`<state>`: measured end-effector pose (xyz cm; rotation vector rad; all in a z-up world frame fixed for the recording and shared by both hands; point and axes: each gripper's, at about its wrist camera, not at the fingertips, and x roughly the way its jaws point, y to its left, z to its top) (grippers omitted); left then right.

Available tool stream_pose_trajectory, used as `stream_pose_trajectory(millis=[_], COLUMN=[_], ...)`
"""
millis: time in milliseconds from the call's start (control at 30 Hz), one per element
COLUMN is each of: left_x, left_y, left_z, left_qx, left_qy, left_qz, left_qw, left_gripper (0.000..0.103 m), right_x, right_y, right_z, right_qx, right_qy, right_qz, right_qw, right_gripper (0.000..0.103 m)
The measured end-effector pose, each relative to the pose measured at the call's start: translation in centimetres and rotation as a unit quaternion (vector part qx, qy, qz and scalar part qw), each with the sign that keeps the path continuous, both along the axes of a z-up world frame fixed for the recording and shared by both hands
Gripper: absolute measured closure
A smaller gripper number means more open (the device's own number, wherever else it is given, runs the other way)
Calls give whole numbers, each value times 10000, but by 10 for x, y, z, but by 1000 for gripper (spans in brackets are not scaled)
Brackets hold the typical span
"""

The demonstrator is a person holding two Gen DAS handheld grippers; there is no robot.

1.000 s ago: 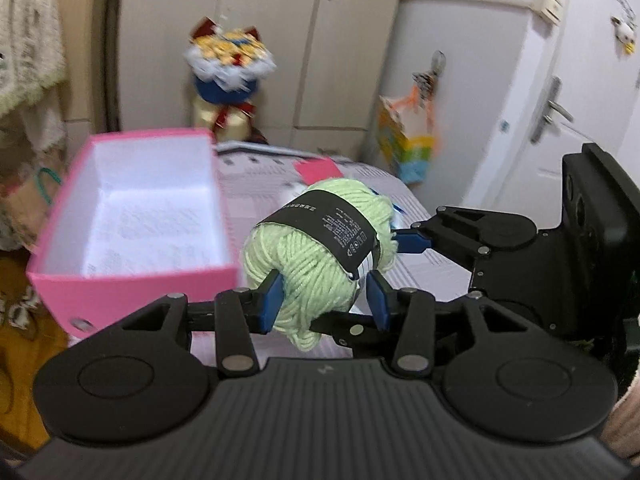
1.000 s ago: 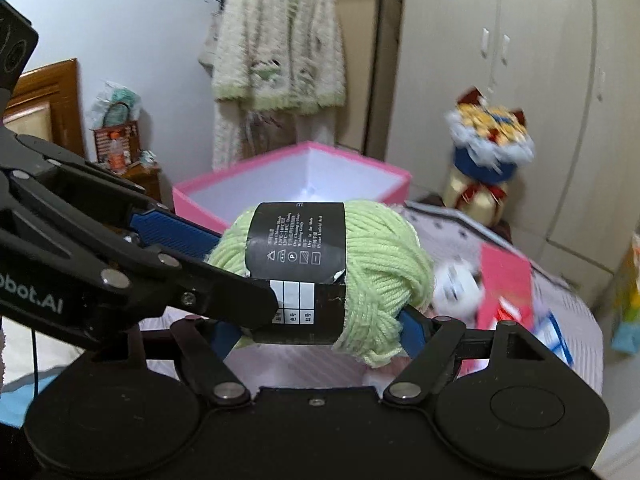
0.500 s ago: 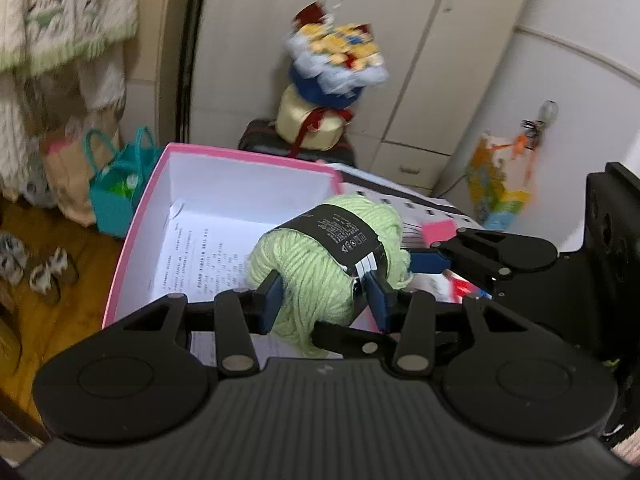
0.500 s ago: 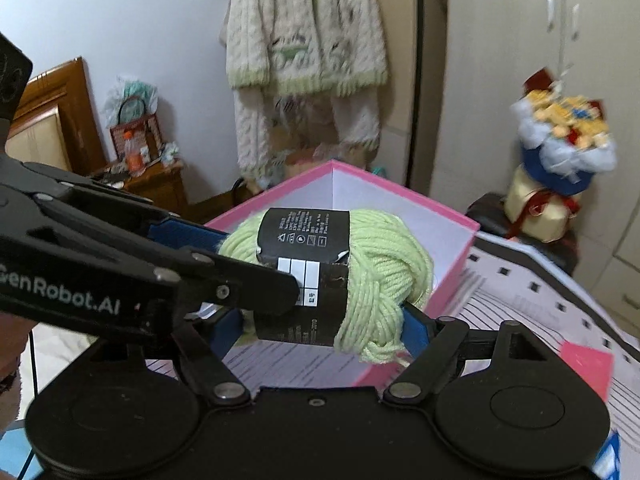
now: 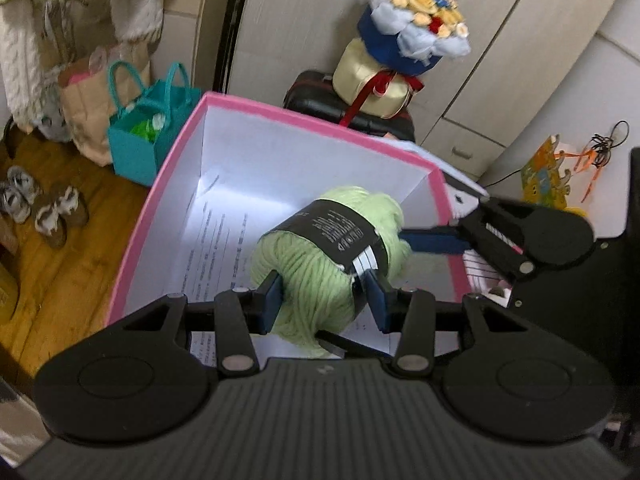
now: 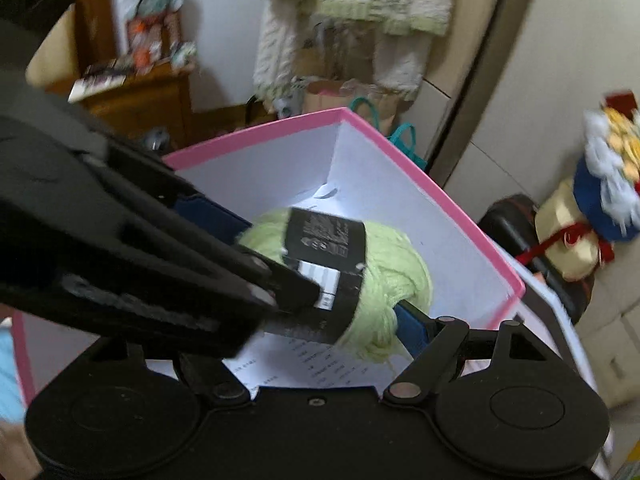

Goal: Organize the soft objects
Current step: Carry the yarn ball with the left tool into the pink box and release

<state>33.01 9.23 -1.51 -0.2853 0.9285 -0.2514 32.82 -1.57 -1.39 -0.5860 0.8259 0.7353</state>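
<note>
Both grippers pinch one thing: a pale-green ball of wool yarn [image 5: 328, 264] with a black paper label band round its middle. Left gripper [image 5: 322, 300] has its blue pads pressed into the near end of the ball, one either side, jaws narrow. Right gripper [image 6: 324, 280] grips the same ball across its long axis, jaws wide; its right blue finger [image 6: 412, 326] touches the right end of the yarn, while the other finger is mostly hidden behind the left gripper's black body, so contact on that side is probable, not confirmed. In the left wrist view the right gripper's blue finger [image 5: 434, 240] comes in from the right and meets the far end of the ball.

The ball hangs over the open mouth of a pink rectangular cardboard box [image 5: 160, 184] with white inner walls, held above the bottom, not resting. A white printed sheet of paper [image 5: 212, 256] lies flat on the box floor under the yarn.

Background, left wrist view: teal handled bag [image 5: 148, 140] on the wooden floor just beside the box's far-left corner, pair of grey slippers [image 5: 40, 208] further left, a blue-and-cream bouquet box with ribbon [image 5: 404, 52] atop a dark case behind the box, cream cupboard doors beyond. Right wrist view is motion-blurred; a cream-and-green knitted cardigan [image 6: 352, 12] hangs on the wall.
</note>
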Motion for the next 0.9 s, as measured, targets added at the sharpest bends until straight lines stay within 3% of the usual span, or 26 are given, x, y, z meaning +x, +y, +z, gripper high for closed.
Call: stream_pose_trajectory(millis=[133, 267, 400, 567, 700, 900], left_x=[10, 8, -4, -33, -60, -102], left_y=[10, 12, 7, 2, -1, -6], left_z=[-13, -16, -3, 25, 45, 68], left_qx=[-317, -256, -52, 307, 448, 609], left_qy=[292, 266, 18, -498, -782, -1076], left_qz=[127, 178, -39, -322, -560, -833], left_qw=[9990, 9992, 10000, 9978, 9944, 9888], left_gripper=[61, 61, 60, 47, 44, 40], right_x=[6, 5, -3, -26, -53, -94], right_y=[6, 1, -13, -32, -48, -70], right_z=[0, 0, 7, 25, 41, 59], right_qx=[-171, -38, 168, 417, 564, 472], right_qy=[28, 75, 110, 62, 48, -163], right_qz=[273, 154, -132, -523, -738, -935], right_qw=[9995, 9998, 9997, 9977, 9957, 9944], right_gripper=[22, 22, 22, 22, 21, 21])
